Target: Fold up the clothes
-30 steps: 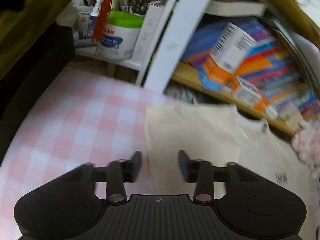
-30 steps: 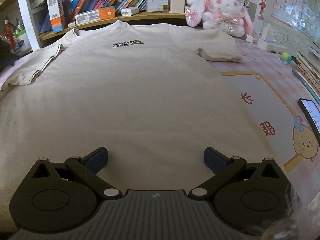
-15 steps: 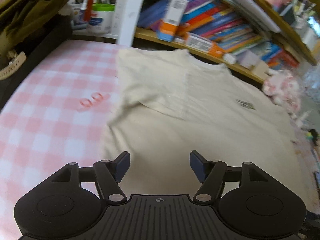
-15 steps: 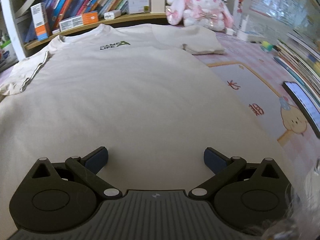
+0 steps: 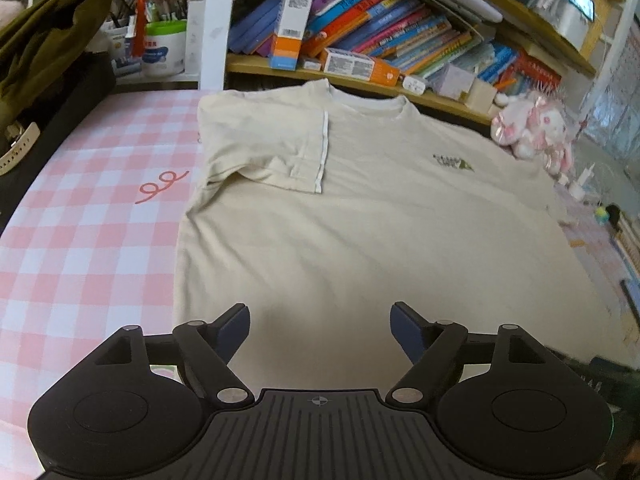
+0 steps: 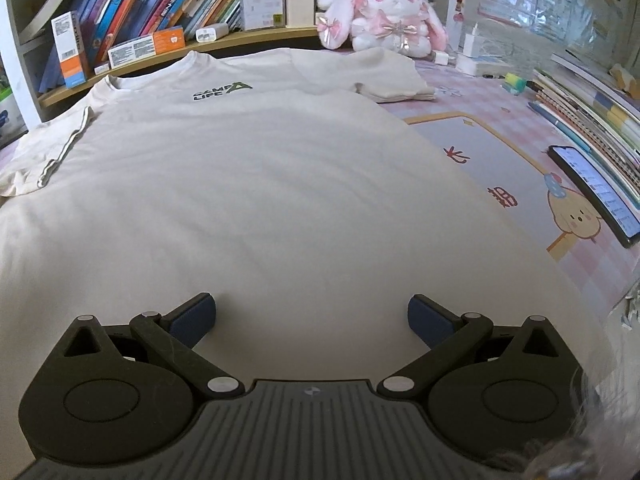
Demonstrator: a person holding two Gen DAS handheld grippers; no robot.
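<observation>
A cream T-shirt [image 6: 256, 200] lies flat on the worktop [image 5: 80, 216], chest print reading "CAMP LIFE", near hem hidden. Left gripper [image 5: 320, 326] opening, empty; right gripper [image 6: 312, 316] spread wide, empty.

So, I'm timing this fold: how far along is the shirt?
Early. Done: the sleeve on the shirt's left side is folded in over the cream T-shirt. In hand: nothing. The left claw is opening with no cloth between its jaws, and the right claw hangs open above the fabric. Left: the other sleeve lies unfolded beside the plush rabbit, and the body is still spread flat.
</observation>
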